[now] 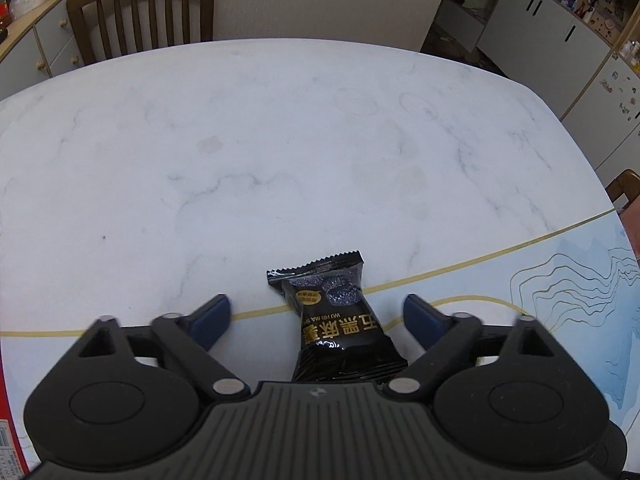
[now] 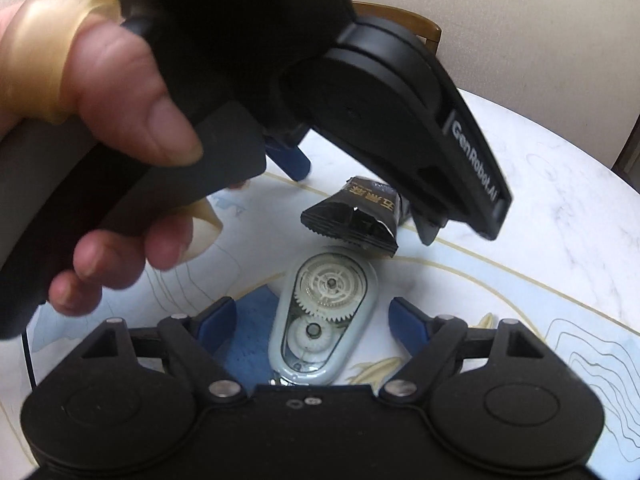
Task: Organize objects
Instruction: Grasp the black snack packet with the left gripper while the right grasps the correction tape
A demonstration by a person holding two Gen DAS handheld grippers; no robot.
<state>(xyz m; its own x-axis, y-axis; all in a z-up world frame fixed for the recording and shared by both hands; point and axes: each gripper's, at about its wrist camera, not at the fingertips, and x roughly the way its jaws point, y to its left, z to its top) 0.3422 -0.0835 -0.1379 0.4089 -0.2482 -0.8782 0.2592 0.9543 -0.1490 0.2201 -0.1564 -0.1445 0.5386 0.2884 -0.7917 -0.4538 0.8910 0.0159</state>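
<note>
Between the spread left fingers (image 1: 316, 314) lies the black packet (image 1: 336, 320) on the tabletop (image 1: 240, 140), ungrasped: a pickup looks to be lining up. Between the right fingers (image 2: 314, 320), also apart, the tape dispenser (image 2: 324, 320) lies loose; the packet sits just beyond. Next: clench squarely.

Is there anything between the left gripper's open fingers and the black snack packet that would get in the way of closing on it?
Nothing visible does. The black snack packet lies flat on the marble table, between the open fingers of the left gripper, with bare tabletop on both sides of it.
</note>
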